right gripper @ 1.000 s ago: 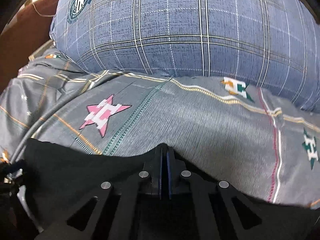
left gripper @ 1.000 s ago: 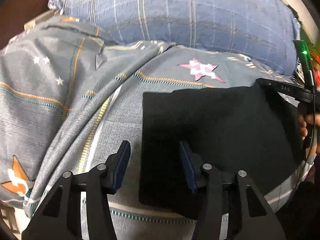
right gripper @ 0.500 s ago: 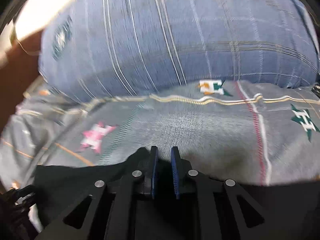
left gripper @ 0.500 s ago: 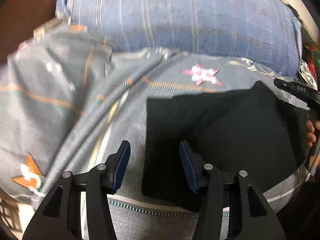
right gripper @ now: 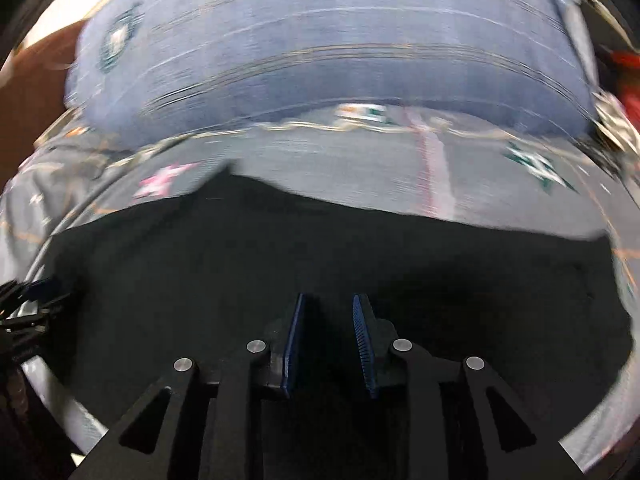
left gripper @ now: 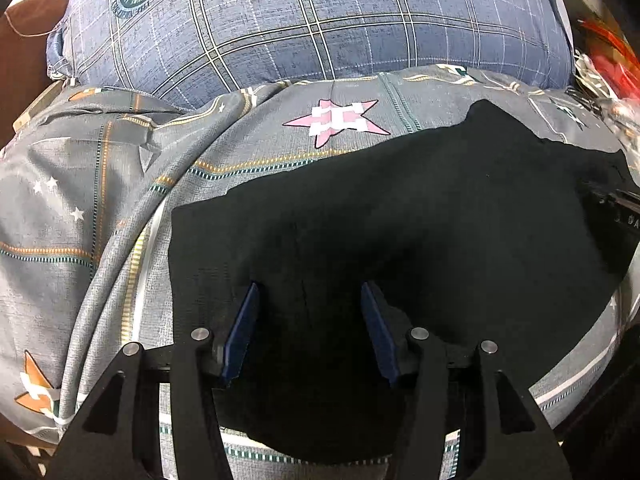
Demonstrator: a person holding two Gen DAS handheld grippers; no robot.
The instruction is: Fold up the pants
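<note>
Black pants lie folded on the grey star-print bedsheet. My left gripper hovers over the near left part of the pants. It is open, its jaws are widening slightly, and its blue pads press on nothing. My right gripper is over the pants in the blurred right wrist view. Its jaws are opening, with a clear gap and no cloth pinched between them. The right gripper's body shows at the right edge of the left wrist view.
A big blue plaid pillow lies behind the pants across the far side. A pink star print sits just beyond the pants' far edge. Red and shiny clutter is at the far right. The sheet bunches in folds to the left.
The right gripper was shut on the pants' far edge; it has let go, opened and drawn back over them. The left gripper slid right, from the pants' left edge to above the cloth.
</note>
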